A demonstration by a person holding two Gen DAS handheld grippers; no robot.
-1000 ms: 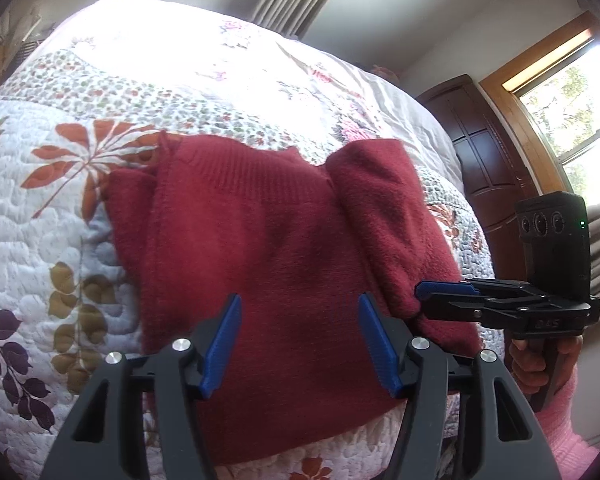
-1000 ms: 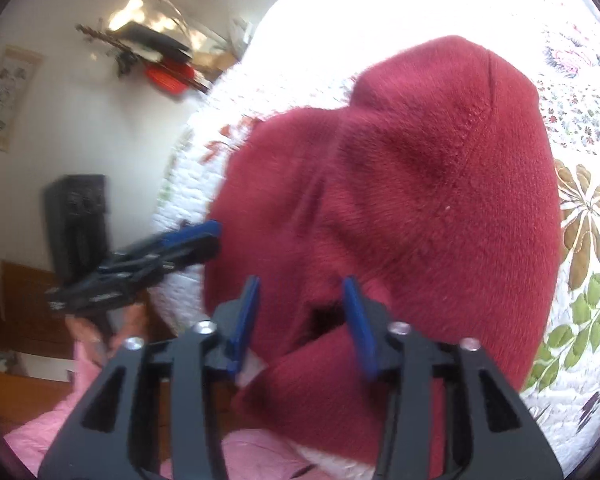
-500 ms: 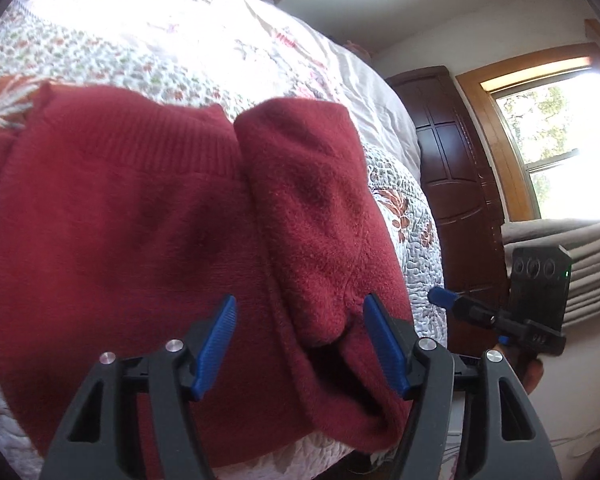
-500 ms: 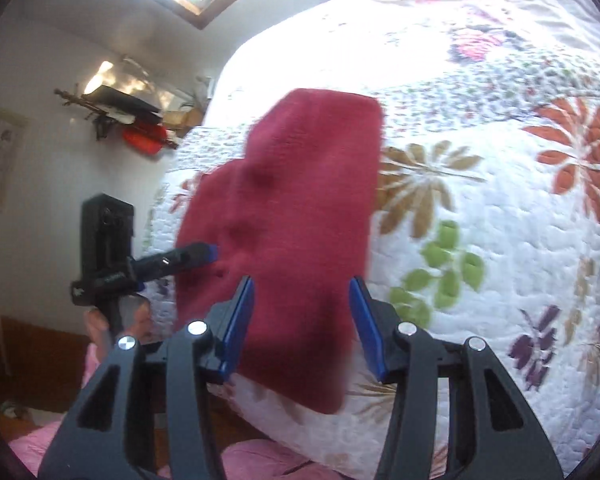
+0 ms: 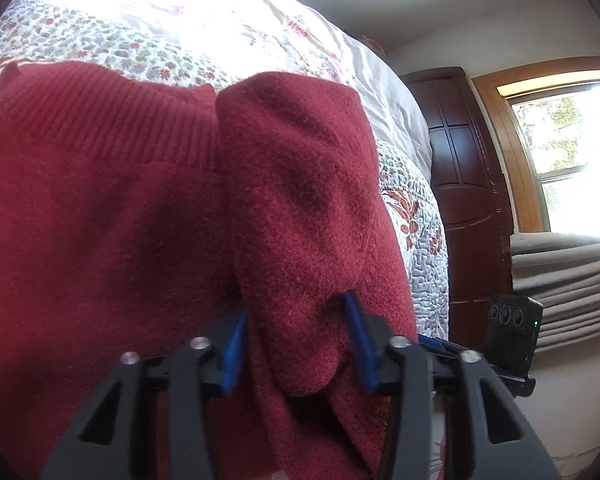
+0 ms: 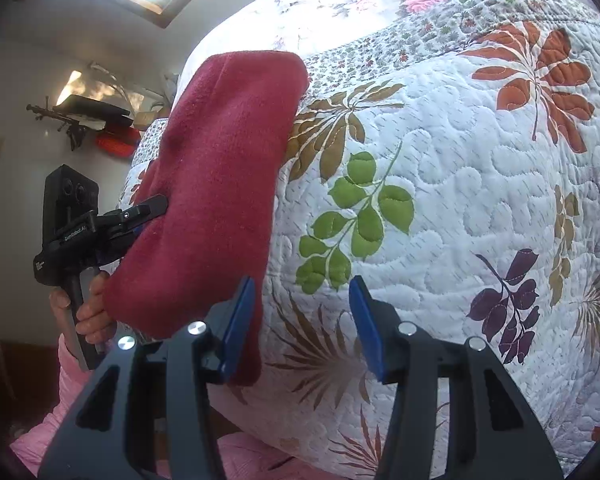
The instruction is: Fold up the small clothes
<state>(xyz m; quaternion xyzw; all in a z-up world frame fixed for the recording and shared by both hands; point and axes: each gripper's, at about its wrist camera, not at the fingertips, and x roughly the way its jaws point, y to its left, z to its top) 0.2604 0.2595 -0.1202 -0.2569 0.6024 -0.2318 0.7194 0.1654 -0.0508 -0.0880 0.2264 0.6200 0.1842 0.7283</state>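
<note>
across the near edge of the bed lies the dark red knitted sweater (image 5: 140, 220), spread on the white floral quilted bedspread (image 6: 440, 184) with its ribbed band toward twelve o'clock in the left wrist view. a folded-over flap of the same red knit, likely a sleeve or side panel, lies doubled on the body from about one o'clock down toward six. the left gripper (image 5: 296, 348) has its blue-padded fingers (image 5: 232, 356) set on either side of the lower end of that flap, with cloth filling the gap between them; whether they press it tight cannot be told from either view. holding it at that low corner makes sense as a way to carry the flap further across the body or square it up.

the right gripper (image 6: 302, 328) stands over the bedspread just beside the sweater's right edge, its fingers (image 6: 366, 328) wide apart and holding nothing; its left finger overlaps the red edge in its own view. it looks placed to take that edge or pin it.

room for moving is best toward three o'clock in the right wrist view, where bare bedspread runs far. toward six the bed's edge is close, and the sweater's lower hem reaches it, so a pull that way may drag the cloth off.
</note>
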